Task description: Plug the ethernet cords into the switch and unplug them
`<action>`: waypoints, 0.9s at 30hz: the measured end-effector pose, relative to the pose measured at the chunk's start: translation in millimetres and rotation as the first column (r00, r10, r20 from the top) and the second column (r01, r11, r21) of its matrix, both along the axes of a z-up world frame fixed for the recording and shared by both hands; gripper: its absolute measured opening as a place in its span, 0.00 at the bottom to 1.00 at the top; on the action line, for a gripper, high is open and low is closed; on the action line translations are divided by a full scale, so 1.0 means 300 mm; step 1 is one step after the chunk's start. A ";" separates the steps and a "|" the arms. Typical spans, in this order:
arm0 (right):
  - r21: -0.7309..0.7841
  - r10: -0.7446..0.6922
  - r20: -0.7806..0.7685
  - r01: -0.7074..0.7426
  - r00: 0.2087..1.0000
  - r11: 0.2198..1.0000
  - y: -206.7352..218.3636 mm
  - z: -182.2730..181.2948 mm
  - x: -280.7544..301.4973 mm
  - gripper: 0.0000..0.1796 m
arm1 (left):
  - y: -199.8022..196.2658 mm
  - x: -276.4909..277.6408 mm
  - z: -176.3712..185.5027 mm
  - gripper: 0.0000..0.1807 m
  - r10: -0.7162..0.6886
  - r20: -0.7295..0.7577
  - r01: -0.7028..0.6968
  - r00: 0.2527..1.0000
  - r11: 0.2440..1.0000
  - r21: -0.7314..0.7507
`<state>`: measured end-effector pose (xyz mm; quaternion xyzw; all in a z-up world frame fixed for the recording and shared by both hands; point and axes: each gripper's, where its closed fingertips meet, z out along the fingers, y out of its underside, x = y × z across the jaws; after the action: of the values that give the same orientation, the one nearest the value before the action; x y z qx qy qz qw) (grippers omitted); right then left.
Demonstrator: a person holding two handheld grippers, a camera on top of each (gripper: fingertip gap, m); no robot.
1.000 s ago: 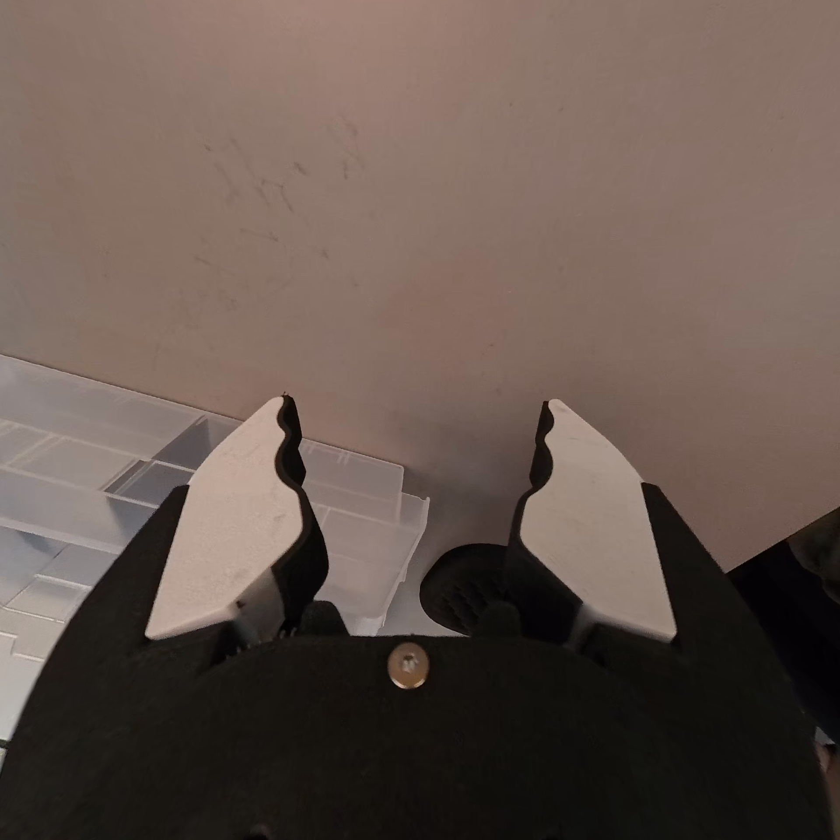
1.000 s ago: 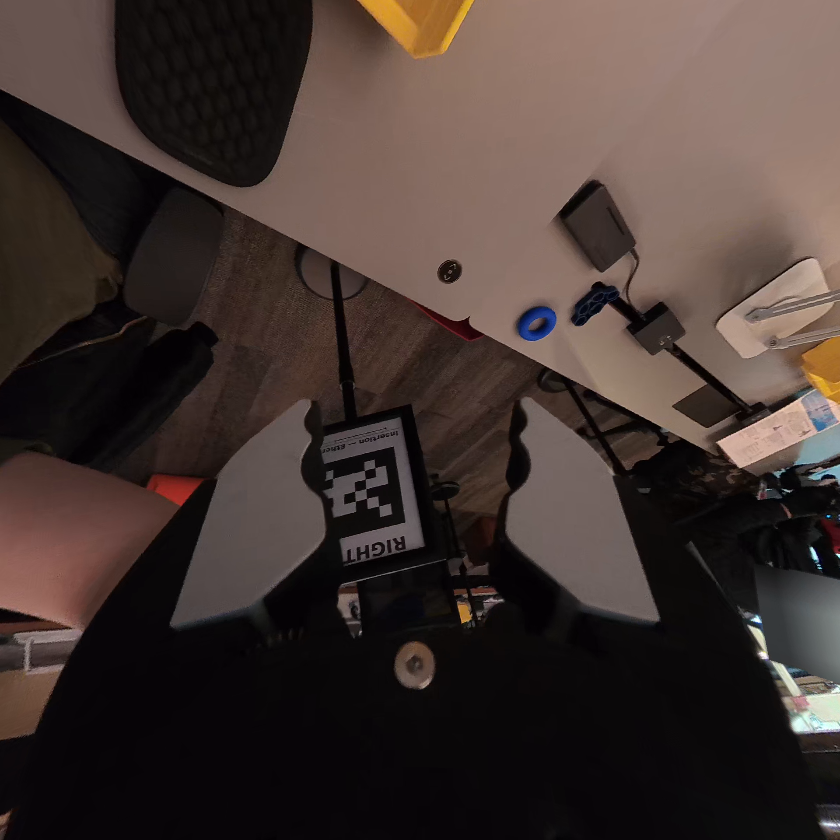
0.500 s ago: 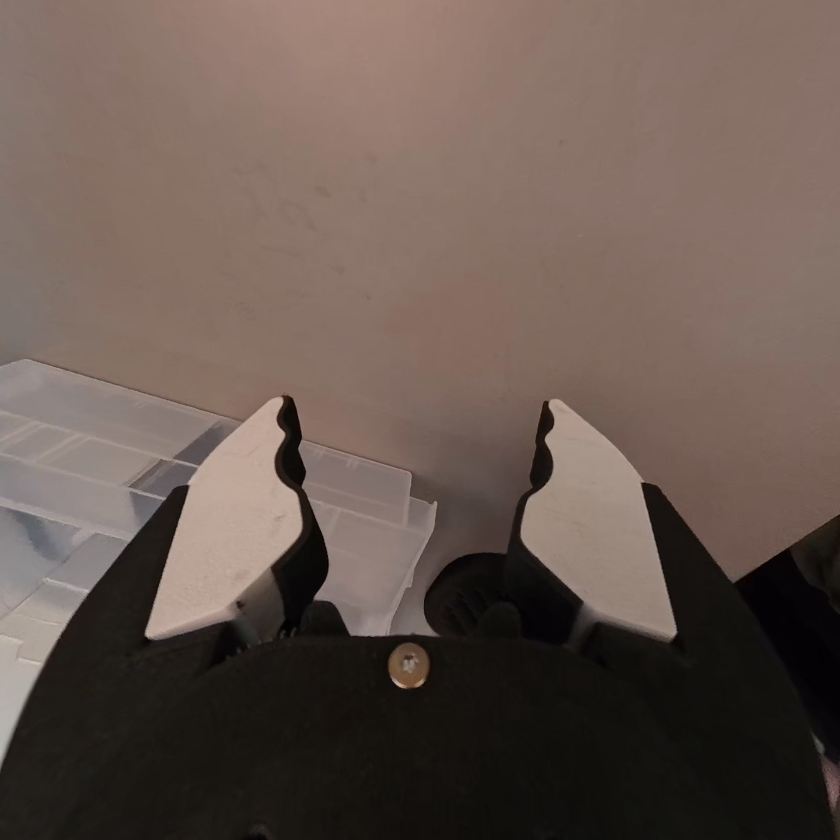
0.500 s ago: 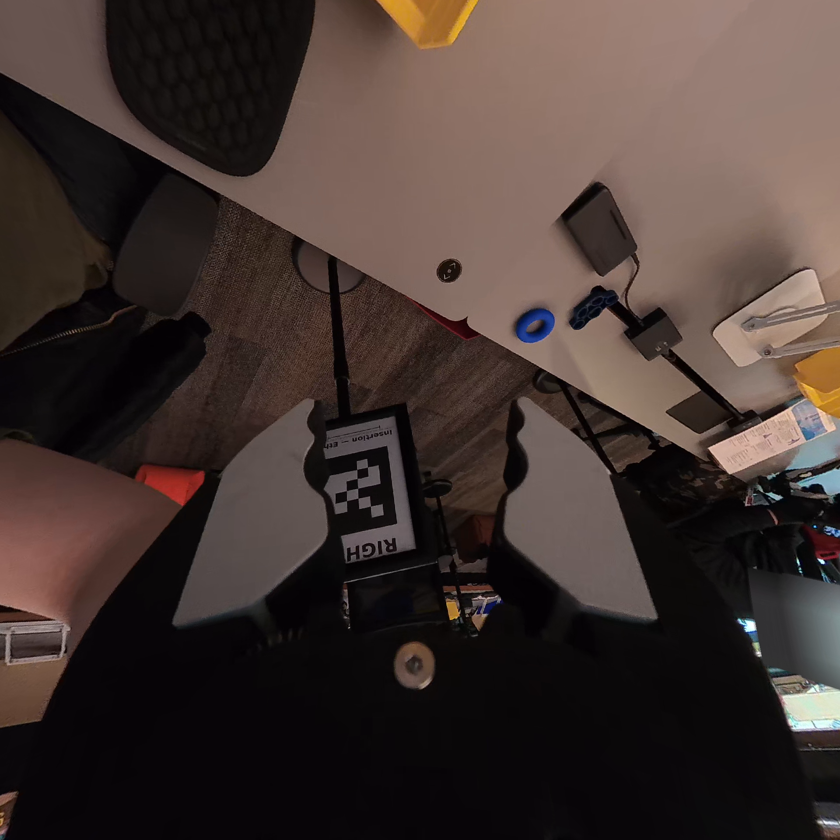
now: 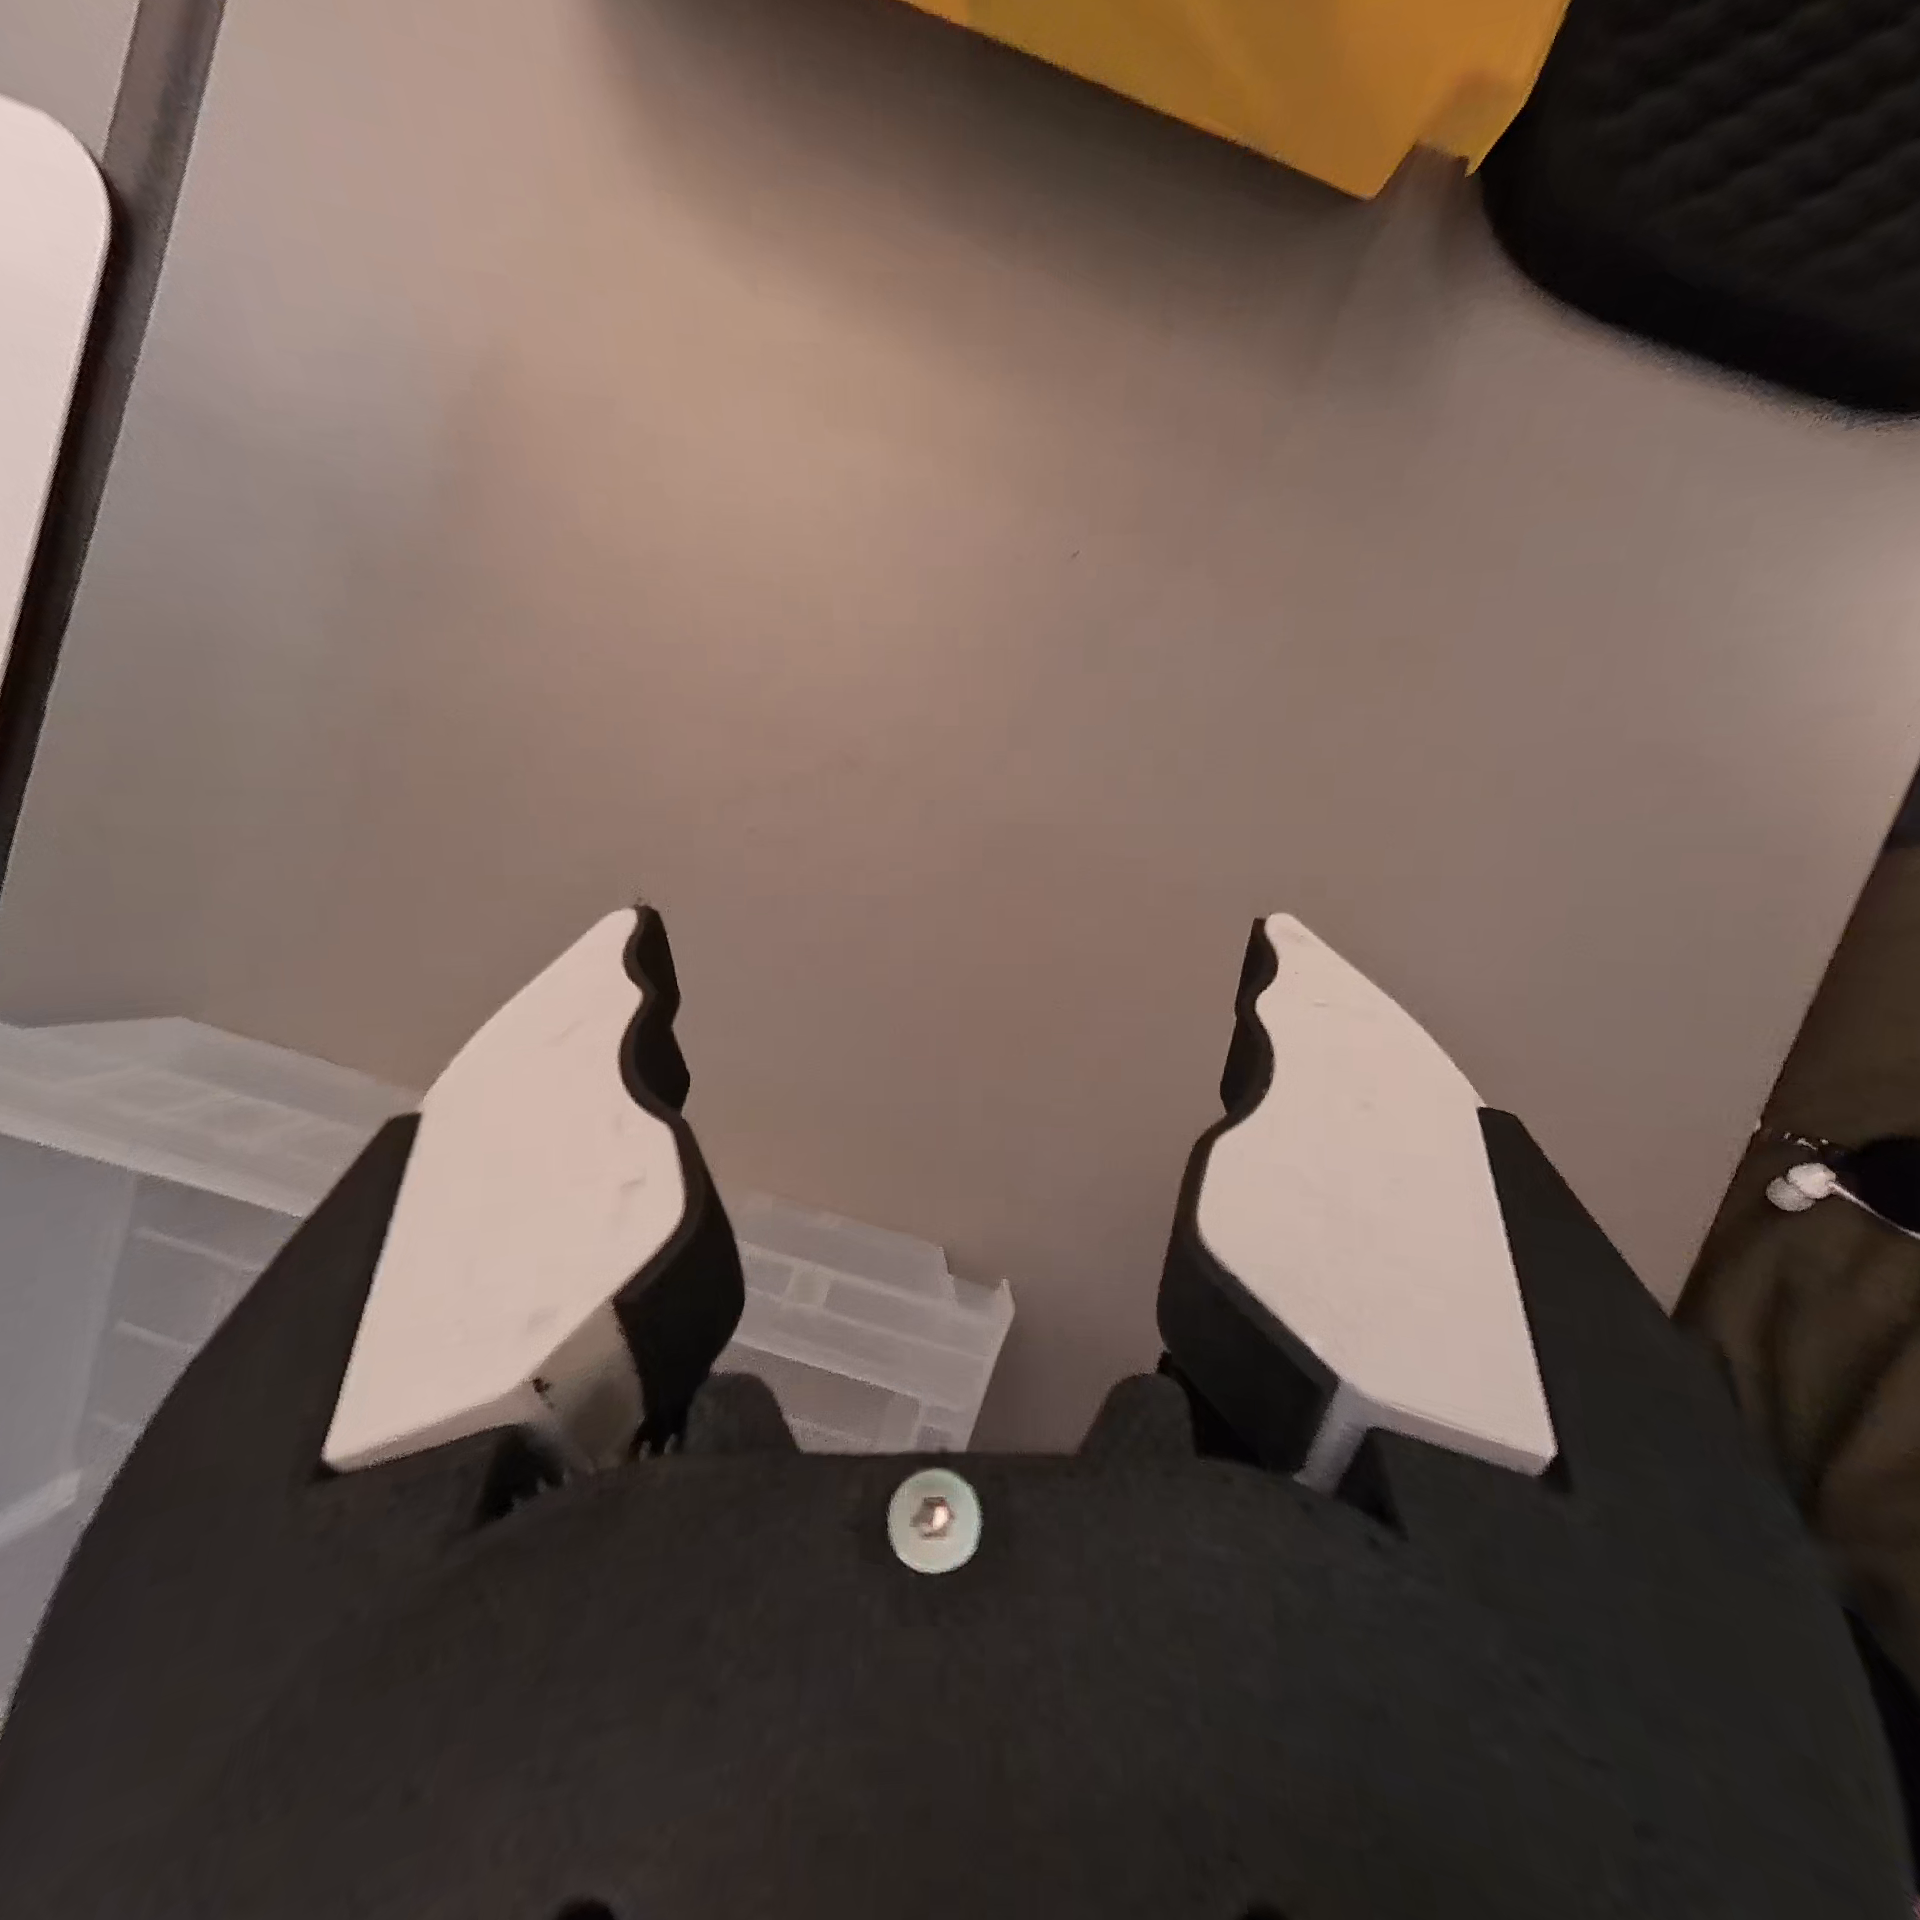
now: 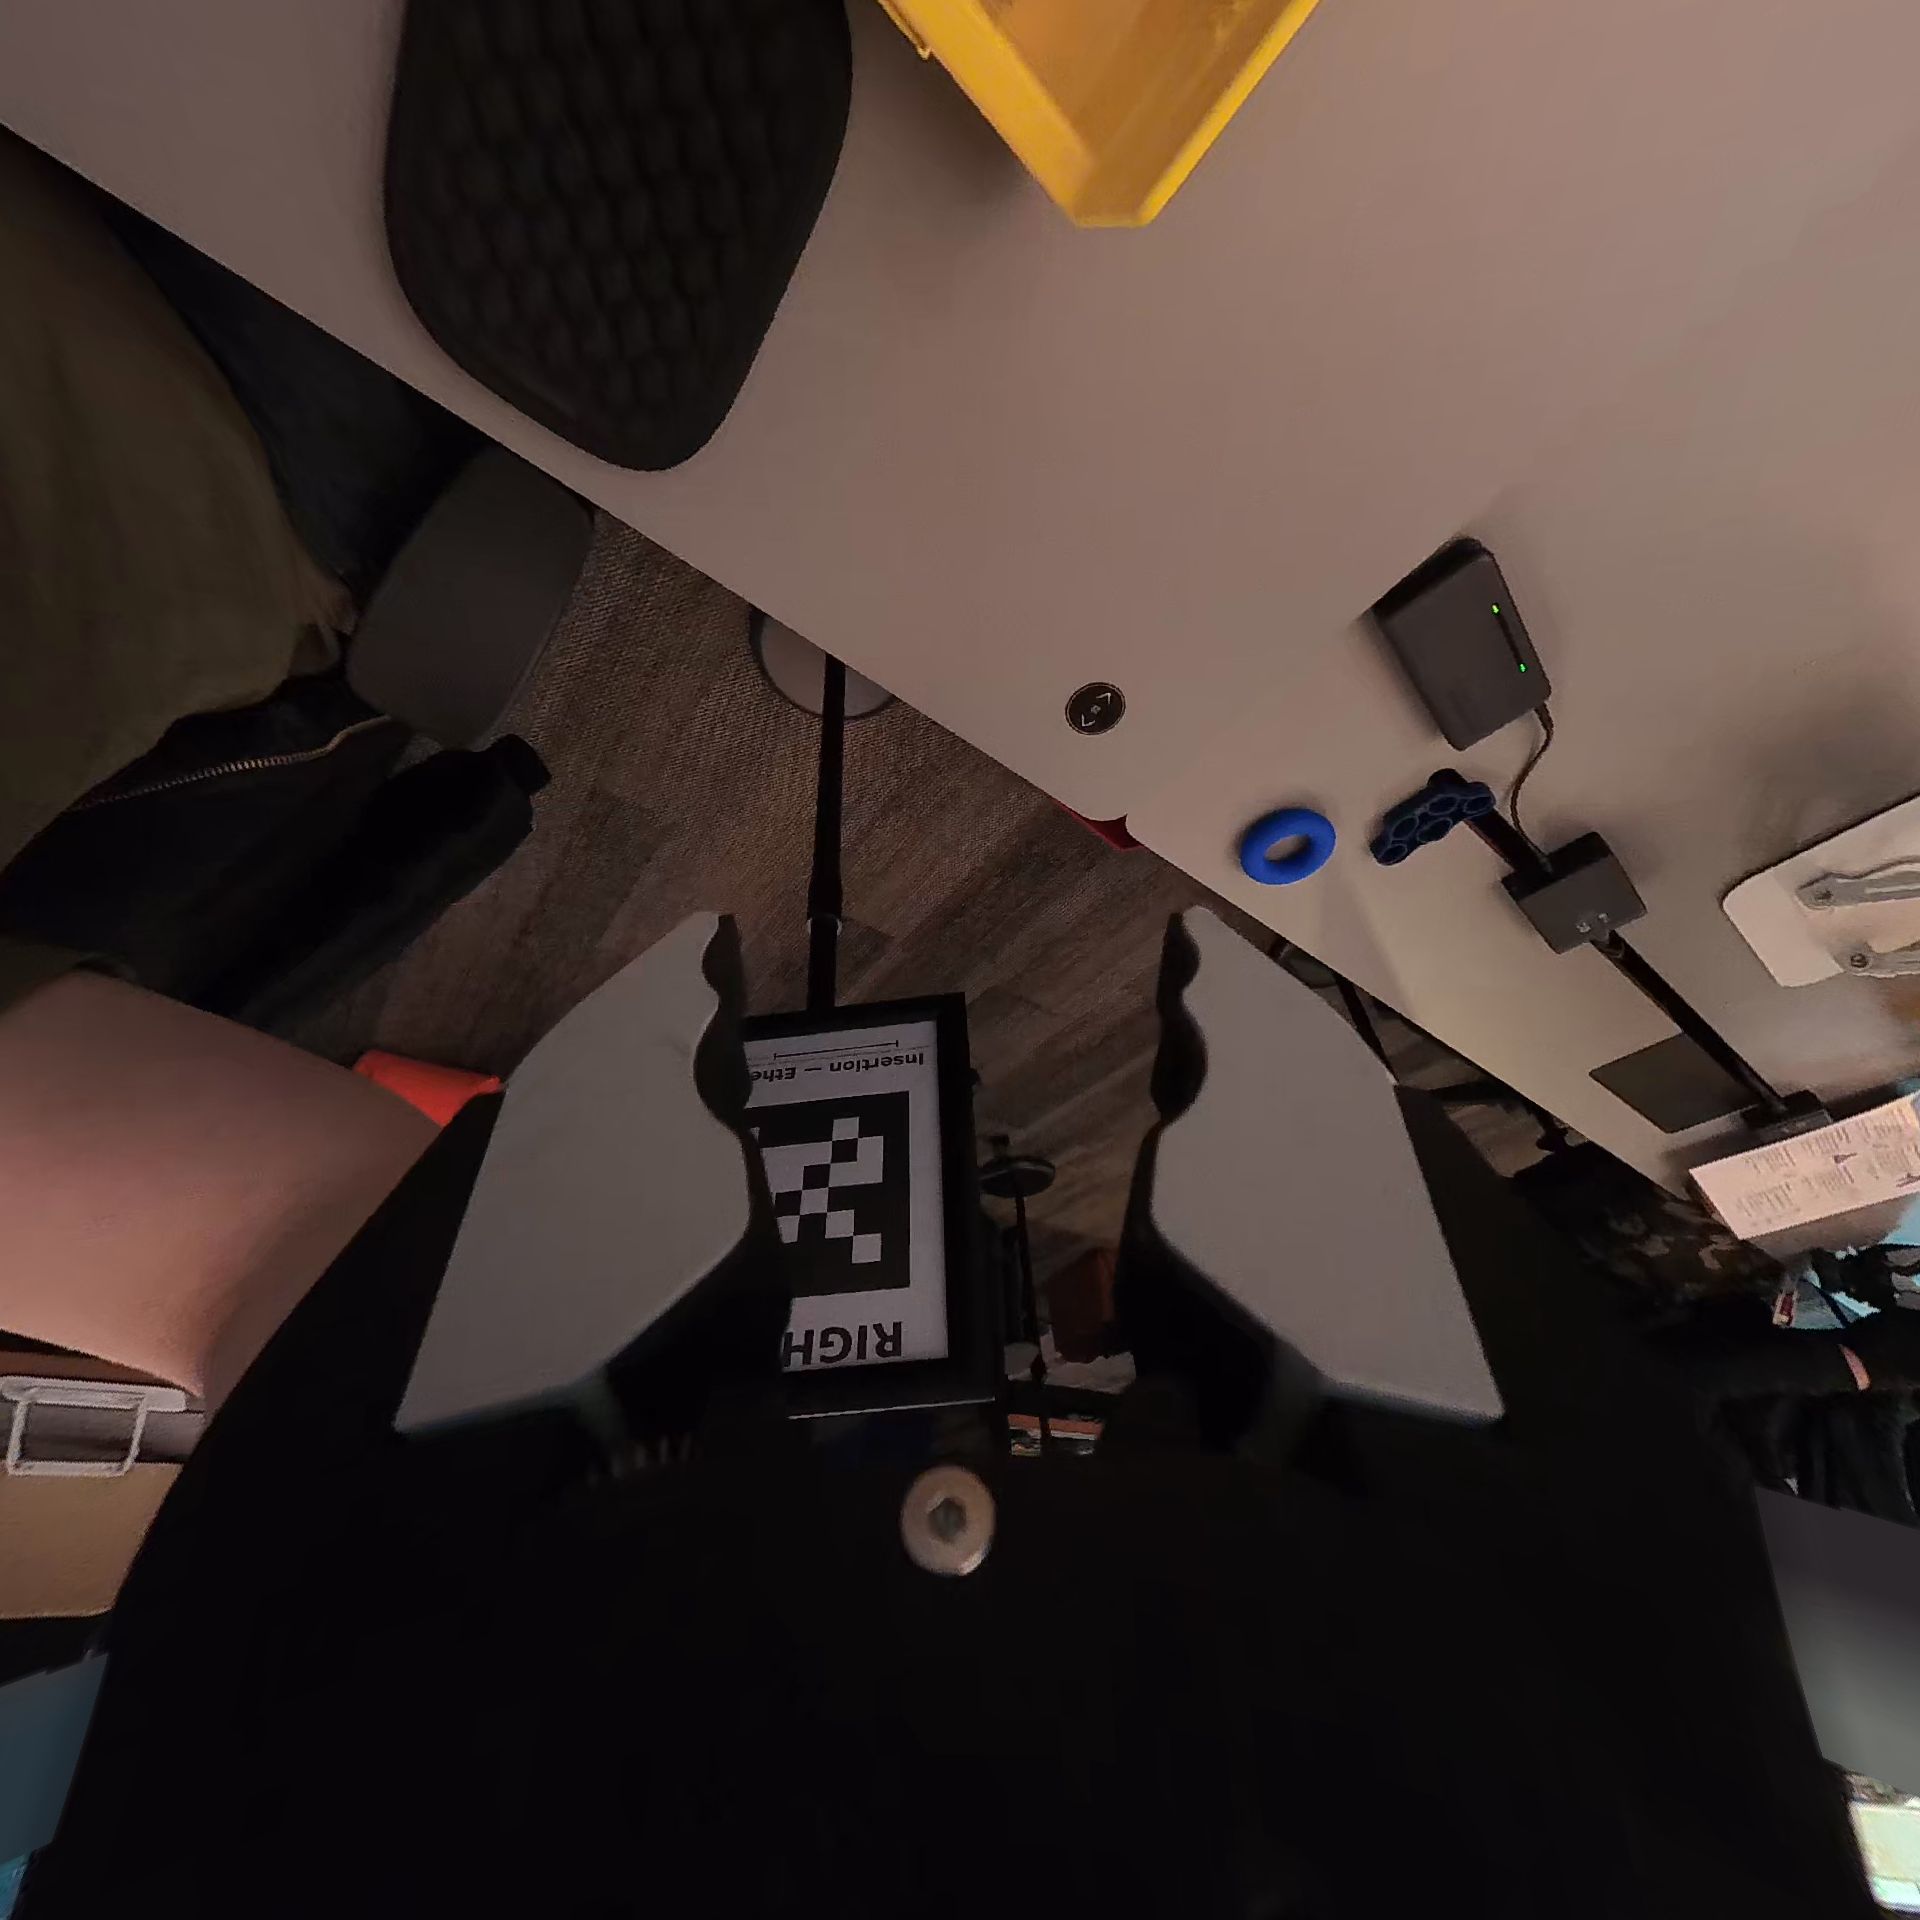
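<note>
My left gripper is open and empty above the bare grey table. My right gripper is open and empty, held off the table's edge over the floor. In the right wrist view a small black box with two green lights lies on the table at the far right. A thin cable runs from it to a smaller black box, and a black cord leads on from there. No plug shows in either view.
A yellow bin and a black honeycomb mat lie on the table. A clear plastic organizer sits left. A blue ring, a blue block and a framed marker card on a stand show in the right wrist view. About 50 cm separates my left fingertips from my right.
The left gripper has moved forward over the table, bringing the yellow bin and black mat into view. The right view has shifted only slightly. Both grippers stay open.
</note>
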<state>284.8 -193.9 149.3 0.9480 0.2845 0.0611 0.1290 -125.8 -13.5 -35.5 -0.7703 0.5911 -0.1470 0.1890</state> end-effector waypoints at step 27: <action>-0.011 -0.053 0.000 0.053 0.999 0.999 0.033 0.045 -0.017 0.42 | -0.091 -0.001 -0.169 0.58 -0.097 -0.317 0.105 0.944 0.994 0.011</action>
<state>279.6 -184.0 162.9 0.9545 0.2595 0.0562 0.1356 -126.1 -40.7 -86.1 -0.7499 0.6543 -0.0233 0.0948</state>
